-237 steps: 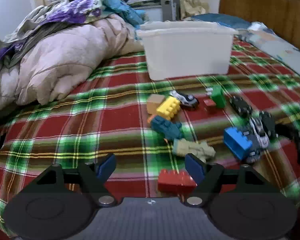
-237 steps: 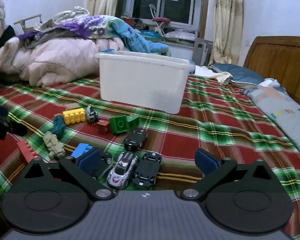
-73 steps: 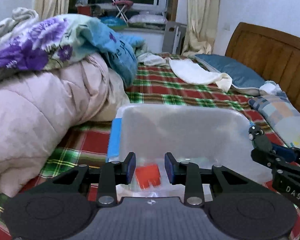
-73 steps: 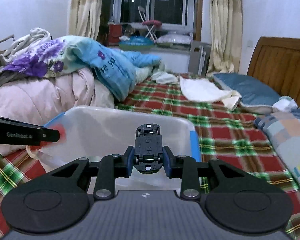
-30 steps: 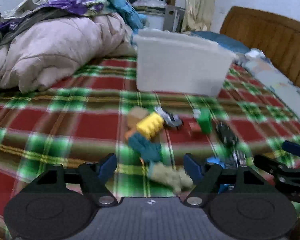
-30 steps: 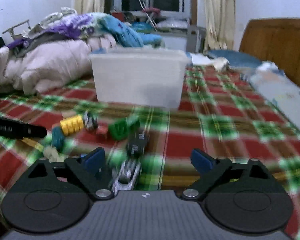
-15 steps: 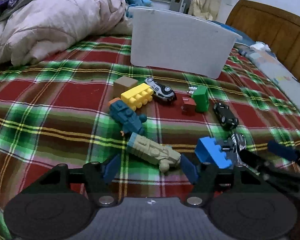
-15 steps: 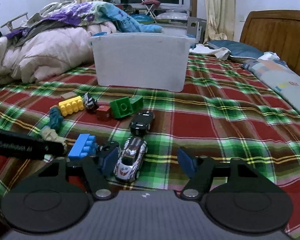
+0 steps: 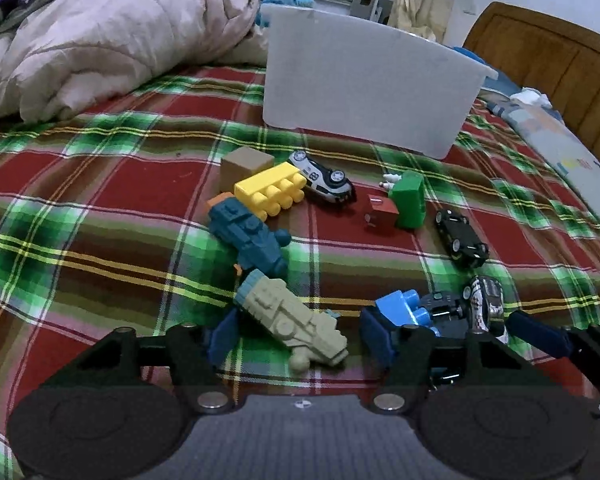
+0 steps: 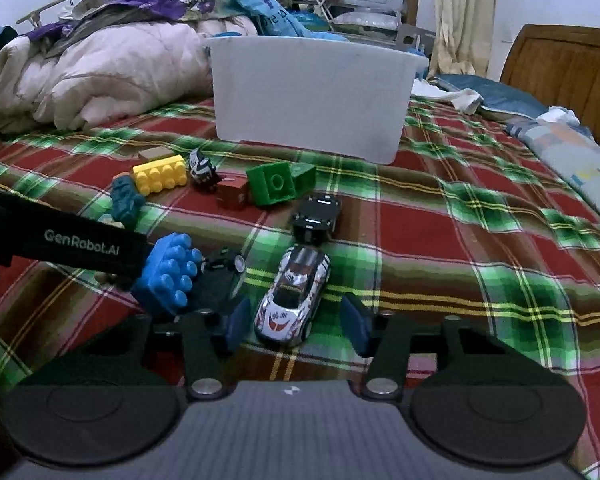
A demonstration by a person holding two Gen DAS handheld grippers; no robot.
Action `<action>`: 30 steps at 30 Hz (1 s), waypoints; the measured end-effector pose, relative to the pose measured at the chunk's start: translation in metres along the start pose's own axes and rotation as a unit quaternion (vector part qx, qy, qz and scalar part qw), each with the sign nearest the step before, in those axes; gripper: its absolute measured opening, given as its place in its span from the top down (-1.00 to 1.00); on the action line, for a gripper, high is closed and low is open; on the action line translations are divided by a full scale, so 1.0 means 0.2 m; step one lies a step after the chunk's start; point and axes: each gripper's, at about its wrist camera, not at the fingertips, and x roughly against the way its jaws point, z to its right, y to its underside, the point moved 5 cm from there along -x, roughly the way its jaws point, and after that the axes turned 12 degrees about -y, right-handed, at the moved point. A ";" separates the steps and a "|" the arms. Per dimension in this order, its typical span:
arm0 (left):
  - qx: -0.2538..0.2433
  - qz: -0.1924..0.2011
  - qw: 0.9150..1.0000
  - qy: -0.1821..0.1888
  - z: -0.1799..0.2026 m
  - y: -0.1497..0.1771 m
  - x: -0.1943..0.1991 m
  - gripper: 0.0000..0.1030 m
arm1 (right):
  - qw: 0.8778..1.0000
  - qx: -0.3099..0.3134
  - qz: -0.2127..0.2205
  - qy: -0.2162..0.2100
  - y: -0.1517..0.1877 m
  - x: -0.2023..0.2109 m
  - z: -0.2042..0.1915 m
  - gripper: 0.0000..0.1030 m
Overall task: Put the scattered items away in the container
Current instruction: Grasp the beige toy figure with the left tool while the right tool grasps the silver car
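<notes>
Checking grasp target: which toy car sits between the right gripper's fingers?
The silver-white race car, between the right gripper pads; the black car and the overturned white car lie farther off.

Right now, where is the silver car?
In the right wrist view the silver car lies low in the middle on the plaid blanket, between the right gripper's open fingers, just behind a black car.

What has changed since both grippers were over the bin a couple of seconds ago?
Both let go of their loads, the red brick and black car, and came down to the bedspread. The left gripper now straddles the beige toy; the right gripper has been closing around the silver car. The white bin stayed put.
</notes>
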 end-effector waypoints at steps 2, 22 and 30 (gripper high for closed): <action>-0.002 0.002 1.000 0.001 -0.01 0.00 0.01 -0.33 | 1.000 -0.001 -0.001 0.002 0.00 -0.01 0.01 -0.03; 0.035 0.019 0.999 -0.005 -0.02 0.02 0.01 0.03 | 1.000 0.004 0.009 -0.001 -0.01 -0.01 0.00 0.06; 0.030 0.031 0.999 0.007 -0.02 0.04 0.04 0.11 | 1.000 0.008 0.010 -0.004 -0.01 -0.01 -0.01 0.22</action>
